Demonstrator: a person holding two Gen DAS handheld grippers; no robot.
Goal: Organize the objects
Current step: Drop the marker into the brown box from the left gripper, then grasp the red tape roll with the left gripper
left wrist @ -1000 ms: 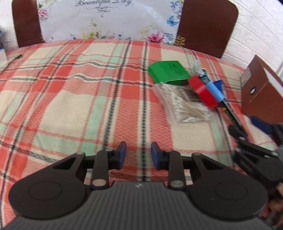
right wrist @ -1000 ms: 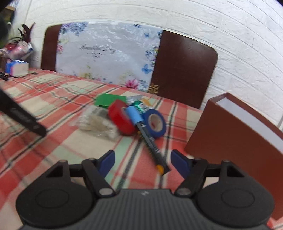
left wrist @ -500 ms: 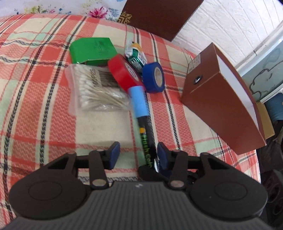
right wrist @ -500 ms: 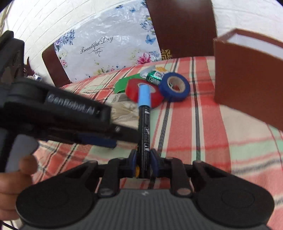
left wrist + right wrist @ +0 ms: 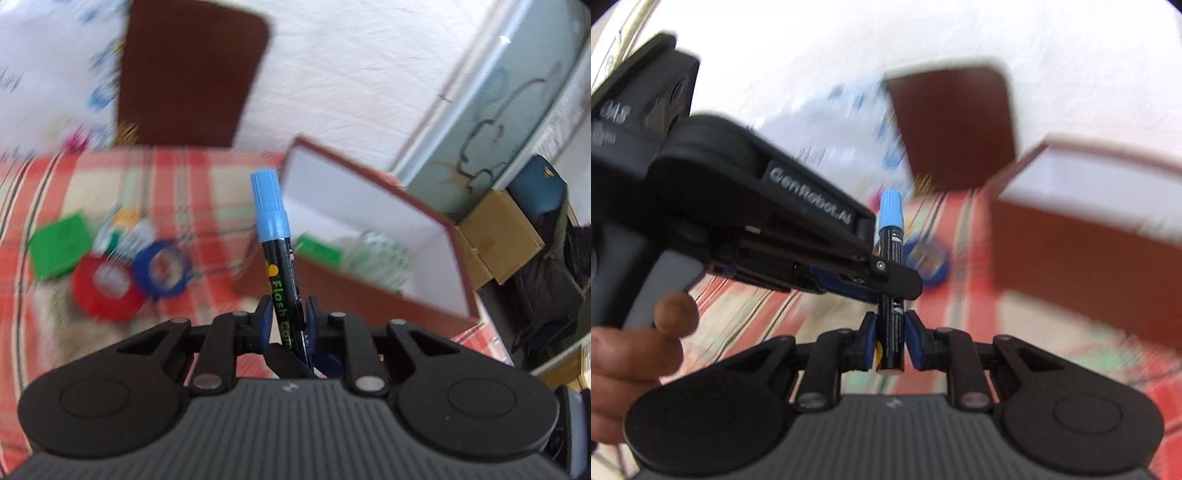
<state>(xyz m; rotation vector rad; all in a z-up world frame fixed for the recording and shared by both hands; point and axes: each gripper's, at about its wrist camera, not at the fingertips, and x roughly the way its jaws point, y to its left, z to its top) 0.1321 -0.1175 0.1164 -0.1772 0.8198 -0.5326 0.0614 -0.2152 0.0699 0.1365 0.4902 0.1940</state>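
Both grippers hold one black marker with a light blue cap (image 5: 275,251), lifted off the table and pointing up. My left gripper (image 5: 286,319) is shut on its barrel. My right gripper (image 5: 890,338) is shut on its lower end, and the marker (image 5: 892,243) rises past the left gripper's fingers (image 5: 886,275), which cross it from the left. The brown box with a white inside (image 5: 373,206) stands open just behind the marker, holding a green item and a clear packet. The red tape roll (image 5: 103,288), the blue tape roll (image 5: 162,267) and the green box (image 5: 59,245) lie on the cloth at left.
The table wears a red plaid cloth (image 5: 207,192). A dark brown chair back (image 5: 188,74) stands behind it against a white wall. Cardboard boxes (image 5: 502,236) and dark bags sit on the floor at right. A hand (image 5: 631,354) grips the left gripper's handle.
The marker has been lifted off the table. My left gripper has shut on its barrel; it was open around it before. Both views have swung up toward the brown box.
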